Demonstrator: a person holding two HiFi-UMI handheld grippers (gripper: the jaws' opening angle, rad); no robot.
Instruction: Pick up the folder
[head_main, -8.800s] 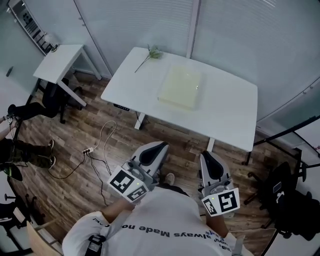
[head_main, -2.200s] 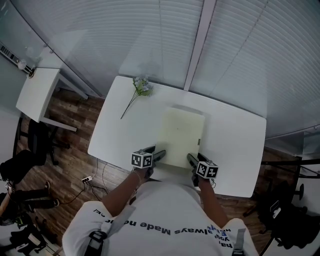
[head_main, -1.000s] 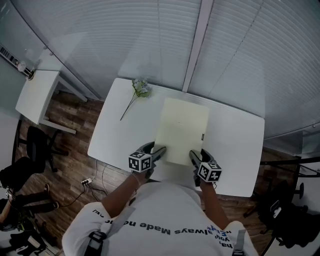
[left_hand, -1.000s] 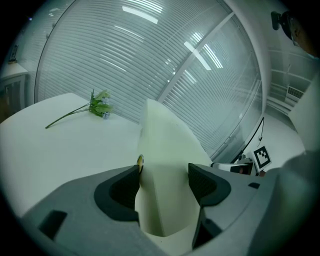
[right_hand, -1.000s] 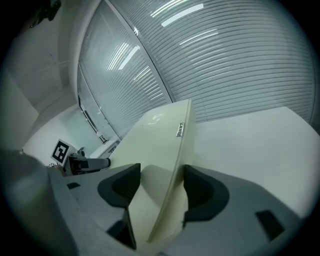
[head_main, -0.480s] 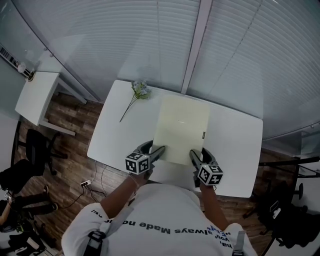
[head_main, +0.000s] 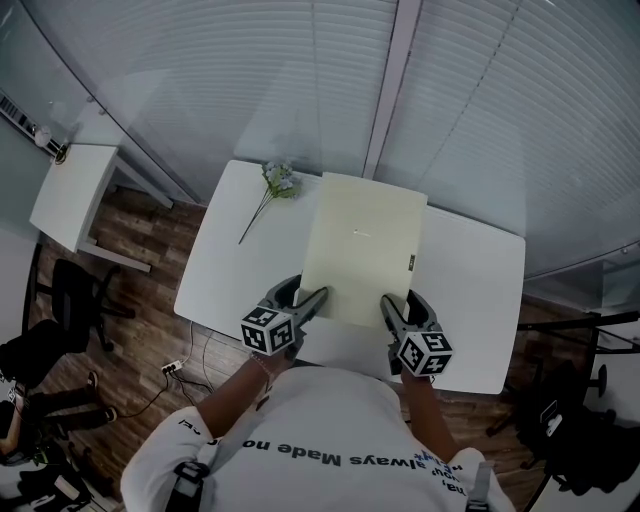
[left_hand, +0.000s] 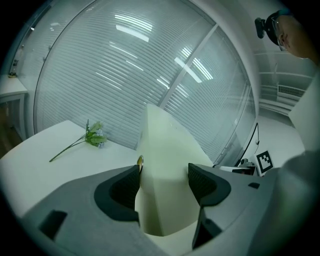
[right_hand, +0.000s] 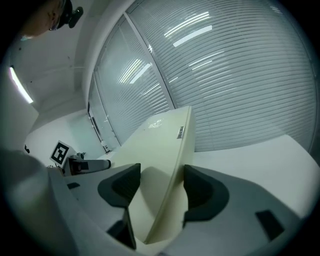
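In the head view we count one folder (head_main: 362, 245), one flower (head_main: 272, 188), two grippers and two tables: the white table (head_main: 480, 300) in front of us and a small table (head_main: 75, 190) off to the left. The pale yellow folder sits over the middle of the white table, with the flower well apart at the far left corner. The left gripper (head_main: 318, 295) meets the folder's near left corner and the right gripper (head_main: 388, 303) its near right corner. In the left gripper view we see one folder (left_hand: 167, 150) and one flower (left_hand: 90, 137). The left gripper (left_hand: 164, 180) has its jaws partly apart, no wider than the folder's corner, and that corner fills the gap, with both pads against it. The folder slopes up and away from the jaws, and the right gripper (left_hand: 250, 167) shows at its far side. In the right gripper view we see the one folder (right_hand: 160, 145) again, edge-on. The right gripper (right_hand: 161, 186) has its jaws set just as narrowly, clamped on the folder's edge. The folder's far end rises clear of the tabletop, against the blinds (right_hand: 240, 80), and the left gripper (right_hand: 80, 164) shows beyond it.
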